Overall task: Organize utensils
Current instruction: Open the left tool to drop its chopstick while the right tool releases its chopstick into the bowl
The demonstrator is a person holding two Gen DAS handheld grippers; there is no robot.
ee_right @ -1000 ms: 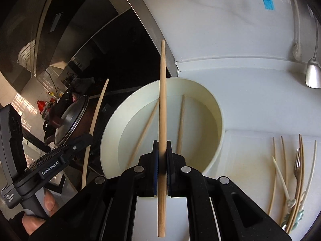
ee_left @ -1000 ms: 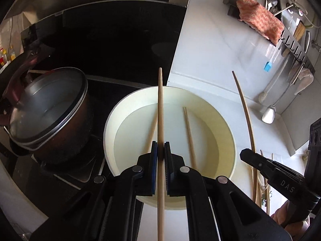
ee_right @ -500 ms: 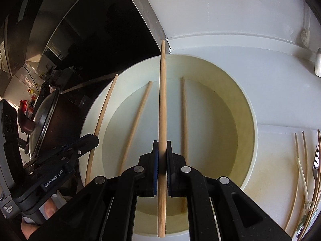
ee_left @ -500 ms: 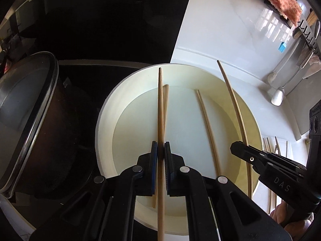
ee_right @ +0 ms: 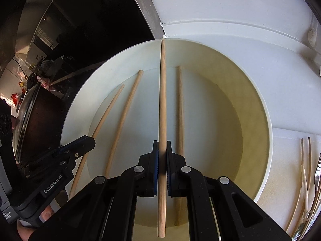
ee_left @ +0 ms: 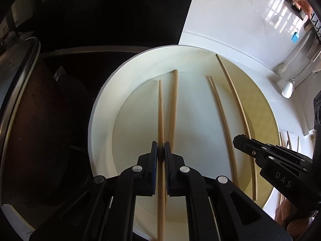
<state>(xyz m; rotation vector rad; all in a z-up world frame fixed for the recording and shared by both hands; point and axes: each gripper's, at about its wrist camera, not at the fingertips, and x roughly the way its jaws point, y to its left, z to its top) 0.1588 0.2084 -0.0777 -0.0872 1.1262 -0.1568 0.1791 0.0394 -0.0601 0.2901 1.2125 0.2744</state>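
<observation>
A wide cream bowl (ee_left: pixel 96 120) (ee_right: pixel 266 120) fills both views, with two wooden chopsticks (ee_left: pixel 173 108) (ee_left: pixel 220 116) lying flat on its bottom. My left gripper (ee_left: pixel 160 152) is shut on a third chopstick (ee_left: pixel 160 104), which points steeply down into the bowl's left half. My right gripper (ee_right: pixel 162 152) is shut on a fourth chopstick (ee_right: pixel 162 96), whose tip reaches toward the far rim. In the right wrist view the left gripper (ee_right: pixel 89 141) comes in from the left, with its chopstick (ee_right: pixel 106 116) over the bowl. The right gripper (ee_left: pixel 238 140) shows at the right of the left wrist view.
A dark pot with a metal lid (ee_left: pixel 18 110) (ee_right: pixel 26 120) stands on the black cooktop left of the bowl. More chopsticks and a fork (ee_right: pixel 305 170) lie on the white board to the right. A ladle (ee_left: pixel 287 88) hangs on the white back wall.
Both grippers have come down and forward over the bowl with their chopsticks, so the bowl now looms larger. Both held tips now sit inside the rim. The grips have not changed.
</observation>
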